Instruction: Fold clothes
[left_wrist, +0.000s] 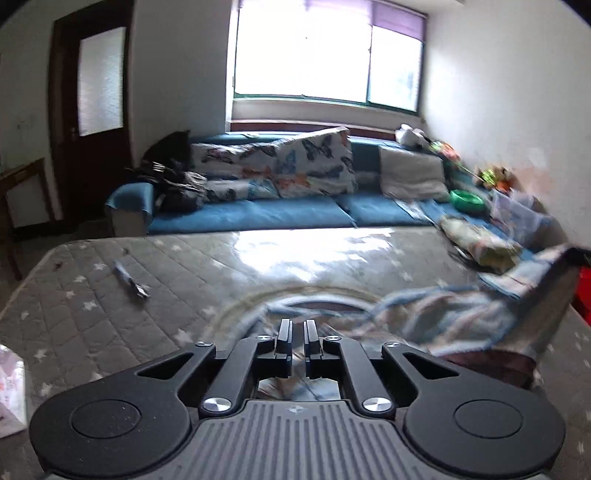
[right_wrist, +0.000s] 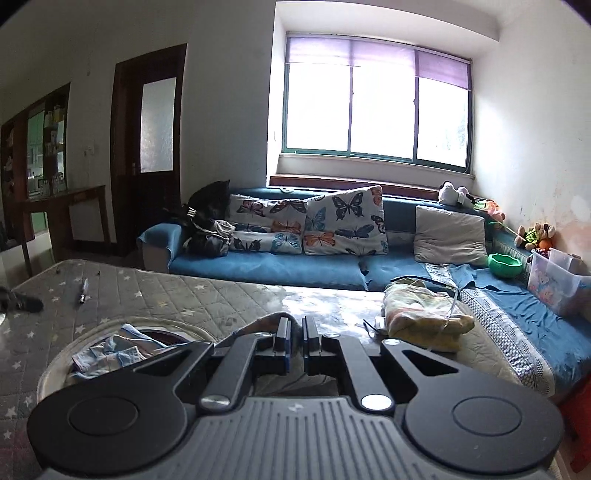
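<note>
A light blue checked garment (left_wrist: 443, 314) lies crumpled over a round basin (right_wrist: 48, 369) on a grey quilted mattress (left_wrist: 110, 314). My left gripper (left_wrist: 297, 325) is shut with the garment's edge at its fingertips and cloth showing beneath the jaws. From there the fabric rises to the right edge of the left wrist view. In the right wrist view my right gripper (right_wrist: 294, 321) is shut on a fold of the same garment (right_wrist: 110, 354), which drapes over its left finger. The left wrist view is motion-blurred.
A pen (left_wrist: 131, 282) lies on the mattress at the left. A folded yellowish cloth (right_wrist: 421, 317) sits at the mattress's far right. Behind stands a blue sofa (right_wrist: 277, 269) with butterfly pillows, a green bowl (right_wrist: 504, 264) and a plastic box (right_wrist: 554, 284).
</note>
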